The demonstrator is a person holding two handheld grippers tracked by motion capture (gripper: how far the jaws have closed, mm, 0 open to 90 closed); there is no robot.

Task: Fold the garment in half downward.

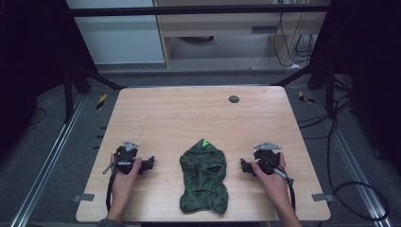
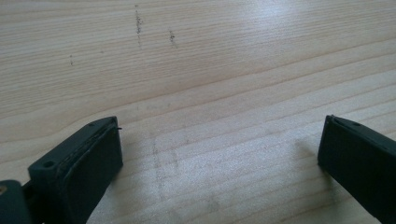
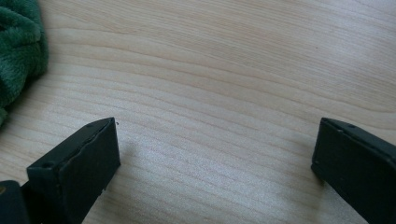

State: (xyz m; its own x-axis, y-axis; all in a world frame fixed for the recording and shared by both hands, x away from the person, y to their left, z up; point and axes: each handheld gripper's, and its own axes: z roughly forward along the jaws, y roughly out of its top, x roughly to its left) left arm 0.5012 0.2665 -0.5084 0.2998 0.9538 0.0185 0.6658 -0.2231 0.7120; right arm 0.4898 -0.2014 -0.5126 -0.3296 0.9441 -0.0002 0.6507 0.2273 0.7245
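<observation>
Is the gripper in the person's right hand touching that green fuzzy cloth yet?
Apart. In the high view, bare table separates the right gripper from the green cloth; its jaws stand open.

Black tongs [image 1: 150, 164], grey 3-corner plates, black cables, bare forearms.

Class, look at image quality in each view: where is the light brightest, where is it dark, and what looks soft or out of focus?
High view: the wooden table is evenly lit, the surroundings fall to near black, and the green garment is dim and soft. Left gripper view: a pale sheen crosses the wood, and the near black jaws are slightly blurred. Right gripper view: a similar sheen between the jaws, and the garment edge looks fuzzy.
</observation>
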